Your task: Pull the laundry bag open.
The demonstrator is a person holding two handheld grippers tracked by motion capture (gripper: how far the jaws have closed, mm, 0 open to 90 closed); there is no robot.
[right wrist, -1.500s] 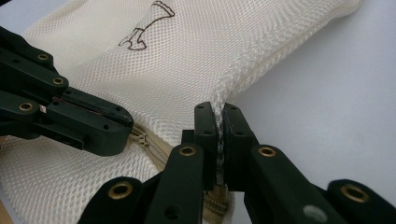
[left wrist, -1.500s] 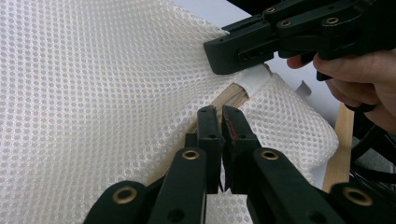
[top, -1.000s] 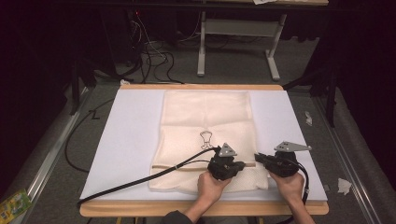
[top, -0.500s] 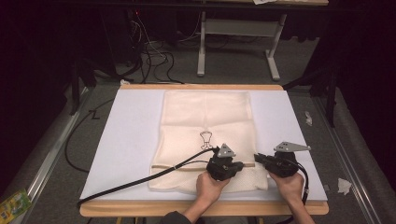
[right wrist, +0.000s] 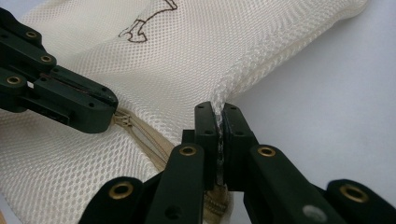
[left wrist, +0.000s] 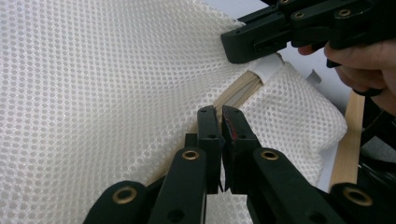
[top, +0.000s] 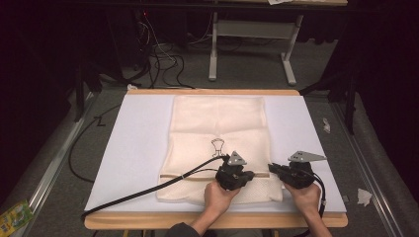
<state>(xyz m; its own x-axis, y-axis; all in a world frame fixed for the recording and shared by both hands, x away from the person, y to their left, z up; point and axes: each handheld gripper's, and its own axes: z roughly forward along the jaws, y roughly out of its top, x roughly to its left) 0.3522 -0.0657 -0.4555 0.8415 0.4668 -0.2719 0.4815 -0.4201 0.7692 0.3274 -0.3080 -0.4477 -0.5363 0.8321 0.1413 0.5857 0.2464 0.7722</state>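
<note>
A cream mesh bag (top: 217, 123) with a small dark drawing (top: 217, 146) lies flat on the white board (top: 133, 143). A tan zipper (top: 185, 176) crosses it near its front end. My left gripper (top: 253, 174) points right along the zipper, its jaws shut on the zipper pull (right wrist: 122, 122); in the left gripper view they (left wrist: 219, 116) meet on the zipper line (left wrist: 236, 92). My right gripper (top: 271, 168) faces it from the bag's right edge. It (right wrist: 217, 111) is shut on a raised fold of mesh (right wrist: 243, 70) beside the zipper's end.
The left gripper's black cable (top: 138, 193) runs across the board to its front left corner. The wooden table edge (top: 148, 219) lies just in front of the hands. Floor cables (top: 163, 59) and a table frame (top: 252, 49) stand behind; paper scraps (top: 364, 196) lie at the right.
</note>
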